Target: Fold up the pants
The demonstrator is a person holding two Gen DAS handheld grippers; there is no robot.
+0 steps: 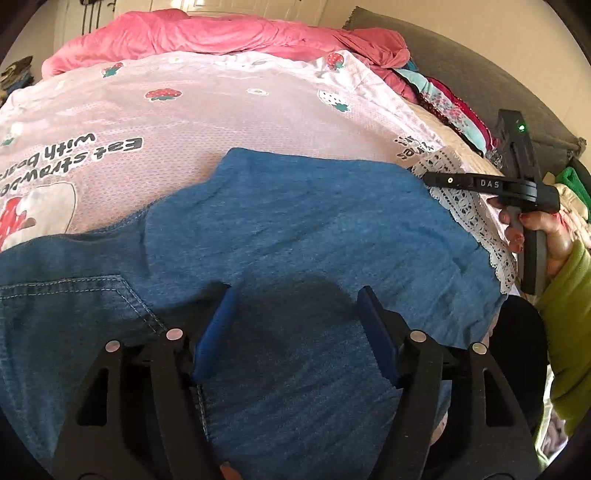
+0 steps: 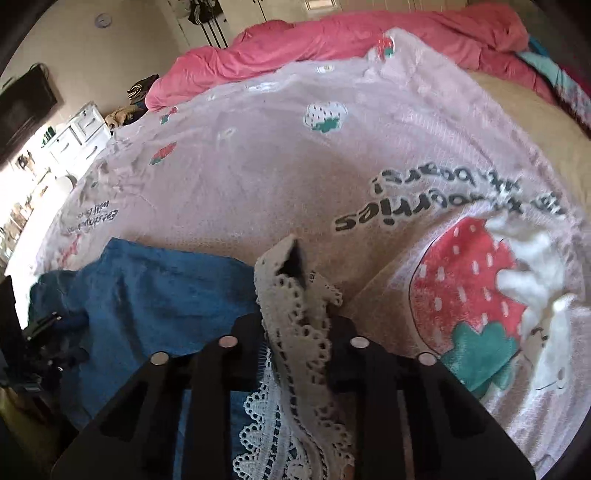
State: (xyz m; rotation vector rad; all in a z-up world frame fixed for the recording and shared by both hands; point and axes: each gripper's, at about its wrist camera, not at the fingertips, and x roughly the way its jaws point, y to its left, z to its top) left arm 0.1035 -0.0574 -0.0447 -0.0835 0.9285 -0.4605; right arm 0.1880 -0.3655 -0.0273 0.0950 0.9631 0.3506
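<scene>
Your work surface is a bed covered by a pink strawberry-print blanket [image 1: 229, 110], with a rumpled pink duvet [image 1: 207, 33] along its far edge. On the blanket lie the blue pants [image 1: 295, 229], spread across the near part of the bed, their long axis running roughly left to right across the left wrist view: a darker denim face with a stitched pocket [image 1: 70, 295] lies at your left, and a lighter blue panel is already lapped over toward the right. Your left gripper [image 1: 295, 325] sits directly over that lighter panel, fingers spread wide with cloth showing between the blue pads [image 1: 218, 332]; whether the tips touch the fabric cannot be confirmed. Your right gripper [image 2: 299, 332] is at the right-hand end of the pants, pinching the white lace trim [image 2: 295, 317] that edges the hem, the trim standing up bunched between the fingers. In my judgement the coming fold turns on this: the right gripper holds the free end, the bulk lies to its left, so the carry runs leftward over the left gripper. The waistband end is cut off at the left edge, the pad contact on the lace is hidden by the trim itself, and the pile of clothes [image 1: 450, 107] at the far right is too crowded to sort.
</scene>
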